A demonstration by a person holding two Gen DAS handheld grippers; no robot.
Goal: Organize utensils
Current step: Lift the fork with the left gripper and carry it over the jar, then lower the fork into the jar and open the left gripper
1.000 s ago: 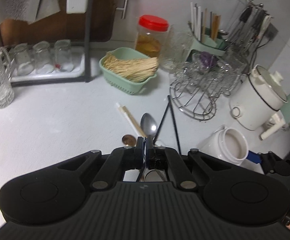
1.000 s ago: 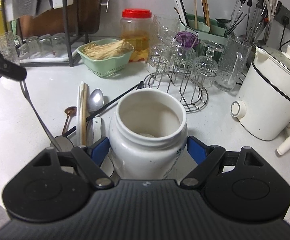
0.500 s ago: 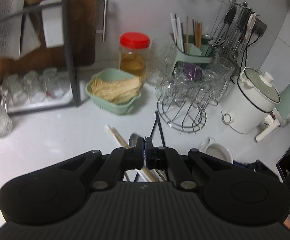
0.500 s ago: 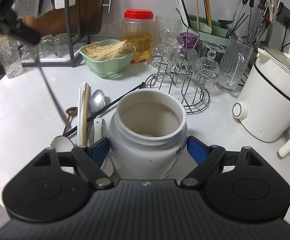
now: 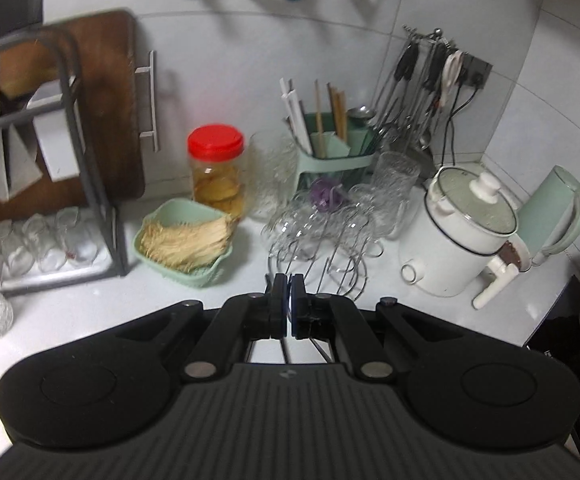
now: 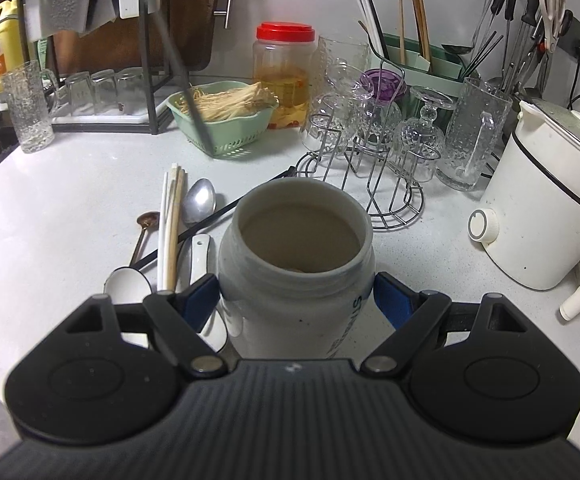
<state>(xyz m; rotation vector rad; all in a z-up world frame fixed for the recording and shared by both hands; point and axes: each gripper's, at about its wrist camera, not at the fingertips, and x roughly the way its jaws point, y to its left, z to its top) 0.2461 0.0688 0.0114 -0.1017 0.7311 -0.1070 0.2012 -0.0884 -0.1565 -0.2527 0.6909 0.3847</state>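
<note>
Between the right gripper's point(image 6: 296, 294) blue pads stands a white jar point(image 6: 295, 268), clamped on both sides — its base is hidden by the gripper body. Left of it, chopsticks point(image 6: 171, 228) and spoons point(image 6: 198, 206) lie on the counter point(image 6: 62, 208), partly cut off. Higher up, the left gripper point(image 5: 289, 304) is pinched shut on a thin, blurred metal handle point(image 6: 182, 80) — its end unseen.
</note>
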